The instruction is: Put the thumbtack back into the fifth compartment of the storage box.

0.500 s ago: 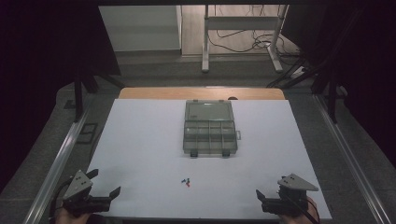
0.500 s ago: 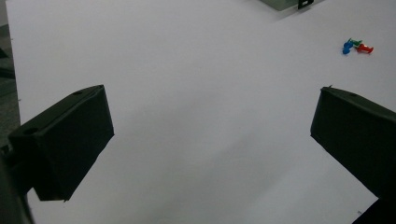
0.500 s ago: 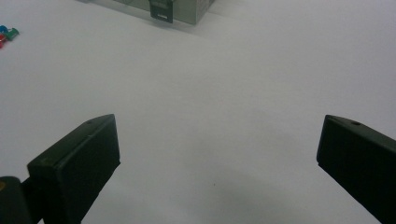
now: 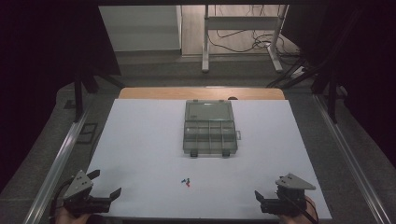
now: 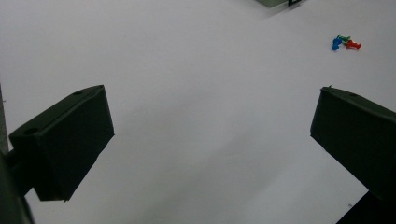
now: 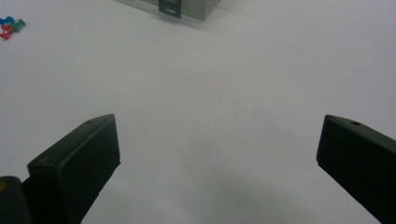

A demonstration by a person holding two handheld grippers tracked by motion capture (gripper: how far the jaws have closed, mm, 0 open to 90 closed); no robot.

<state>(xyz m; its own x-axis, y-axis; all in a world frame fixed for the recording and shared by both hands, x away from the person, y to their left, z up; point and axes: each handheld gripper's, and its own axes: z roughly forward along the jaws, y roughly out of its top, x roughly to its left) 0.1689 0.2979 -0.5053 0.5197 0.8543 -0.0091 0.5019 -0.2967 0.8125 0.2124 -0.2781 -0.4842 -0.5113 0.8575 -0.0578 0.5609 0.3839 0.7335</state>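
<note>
A clear plastic compartment box (image 4: 209, 128) lies in the middle of the white table (image 4: 140, 140), lid open toward the far side. A small cluster of blue, green and red pushpins (image 4: 186, 181) lies on the table in front of it. My left gripper (image 4: 106, 183) is at the near left corner, open, with nothing between its jaws. My right gripper (image 4: 268, 198) is at the near right corner, also open and empty. In the left gripper view the pushpins (image 5: 345, 43) lie far off at upper right of the open left gripper (image 5: 212, 135). In the right gripper view the pushpins (image 6: 10, 25) sit at upper left of the open right gripper (image 6: 219, 149), with the box's latch edge (image 6: 187, 7) at the top.
A wooden strip (image 4: 201, 93) runs along the table's far edge. Metal rails (image 4: 60, 158) flank both sides. Beyond the table stand a white frame (image 4: 205, 42) and floor cables (image 4: 243, 44). Bare white surface lies between both grippers and the pushpins.
</note>
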